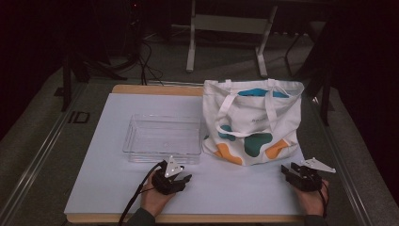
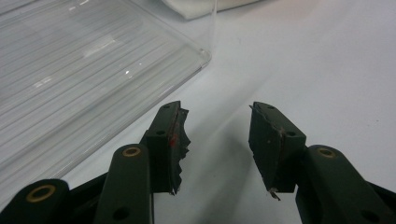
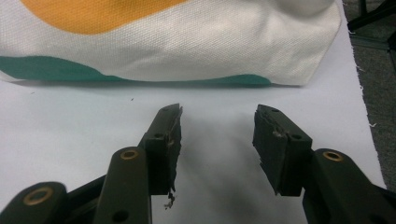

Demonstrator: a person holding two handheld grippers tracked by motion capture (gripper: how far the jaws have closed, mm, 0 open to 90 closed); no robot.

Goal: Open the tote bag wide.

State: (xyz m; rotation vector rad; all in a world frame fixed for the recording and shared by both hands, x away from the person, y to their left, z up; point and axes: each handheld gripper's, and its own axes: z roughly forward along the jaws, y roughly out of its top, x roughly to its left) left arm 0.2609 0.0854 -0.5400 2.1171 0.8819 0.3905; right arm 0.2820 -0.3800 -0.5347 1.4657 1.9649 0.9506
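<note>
Bag (image 1: 252,122) upright at desk (image 1: 117,183) back right, clear tray (image 1: 162,138) just left of it | left tool (image 1: 175,175) near tray's front edge, jaws apart, nothing between | right tool (image 1: 292,171) near bag's front right corner, jaws apart, empty

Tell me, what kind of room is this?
Probably a lab or workshop set up for recording. A white work table stands in a dark room, cables trail over the grey floor behind it, and a metal stand rises at the back.
</note>
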